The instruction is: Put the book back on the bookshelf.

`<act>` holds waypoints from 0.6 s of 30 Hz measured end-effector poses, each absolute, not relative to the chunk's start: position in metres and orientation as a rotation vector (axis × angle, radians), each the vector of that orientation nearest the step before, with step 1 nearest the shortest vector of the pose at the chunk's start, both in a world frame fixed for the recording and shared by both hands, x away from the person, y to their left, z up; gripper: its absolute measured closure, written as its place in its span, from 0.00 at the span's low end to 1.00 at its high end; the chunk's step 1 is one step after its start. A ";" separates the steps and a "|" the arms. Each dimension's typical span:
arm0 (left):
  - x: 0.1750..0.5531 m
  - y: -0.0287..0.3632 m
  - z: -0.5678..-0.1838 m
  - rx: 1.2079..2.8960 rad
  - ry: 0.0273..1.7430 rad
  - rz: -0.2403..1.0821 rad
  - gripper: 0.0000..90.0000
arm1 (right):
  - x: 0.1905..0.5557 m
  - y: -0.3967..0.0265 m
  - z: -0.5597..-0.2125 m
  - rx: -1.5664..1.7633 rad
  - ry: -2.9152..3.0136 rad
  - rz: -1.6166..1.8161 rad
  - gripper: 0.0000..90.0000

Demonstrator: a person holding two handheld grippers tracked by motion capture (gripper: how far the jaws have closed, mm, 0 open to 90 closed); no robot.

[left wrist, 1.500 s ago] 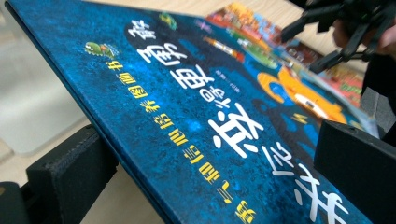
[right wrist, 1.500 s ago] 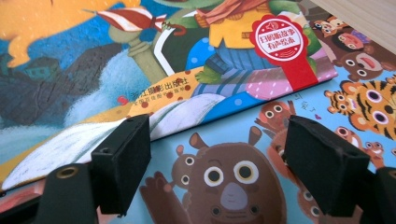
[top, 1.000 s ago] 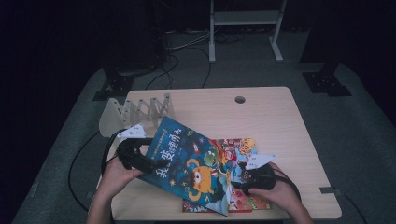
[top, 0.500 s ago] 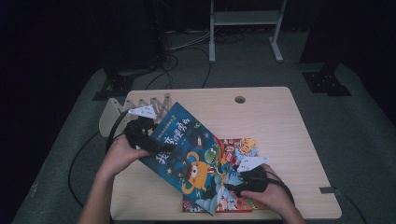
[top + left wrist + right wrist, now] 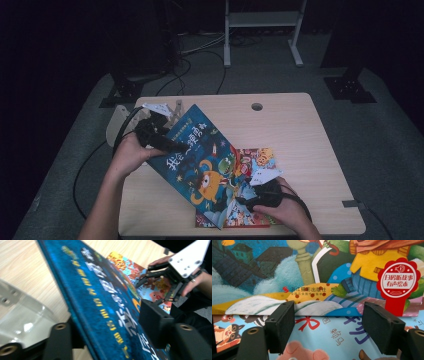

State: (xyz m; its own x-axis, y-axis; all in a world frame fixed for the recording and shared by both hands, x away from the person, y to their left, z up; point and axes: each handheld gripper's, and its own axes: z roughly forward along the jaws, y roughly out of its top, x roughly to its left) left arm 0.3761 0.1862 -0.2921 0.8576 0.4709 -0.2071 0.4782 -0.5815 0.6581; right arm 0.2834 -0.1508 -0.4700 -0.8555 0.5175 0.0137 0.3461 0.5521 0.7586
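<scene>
Lifting the blue picture book [image 5: 200, 160], I am gripping its spine edge with my left jaws [image 5: 107, 340], just closing; right jaws [image 5: 328, 322] standing open, steadying its lower edge.

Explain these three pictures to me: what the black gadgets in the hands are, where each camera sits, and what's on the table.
A person holds a hand-held claw in each hand; there is no robot arm. The high view looks down on a wooden table. The other two cameras ride on the claws and look along their black jaws.

A blue picture book is tilted up off the table. The left claw has just been closing on its upper edge, with the book between the jaws. The right claw sits at its lower edge, jaws apart, though whether it grips is unclear. Beneath lies a second colourful book. A clear plastic rack stands at the table's left.
</scene>
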 end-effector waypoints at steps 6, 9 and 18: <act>0.388 0.184 -0.286 2.290 0.731 -0.053 0.61 | 0.284 -0.150 -0.470 0.725 2.576 1.189 0.30; 0.393 0.182 -0.283 2.288 0.730 -0.083 0.64 | 0.286 -0.153 -0.468 0.737 2.573 1.187 0.34; 0.405 0.175 -0.263 2.311 0.701 -0.117 0.71 | 0.299 -0.200 -0.460 0.918 2.400 1.188 0.36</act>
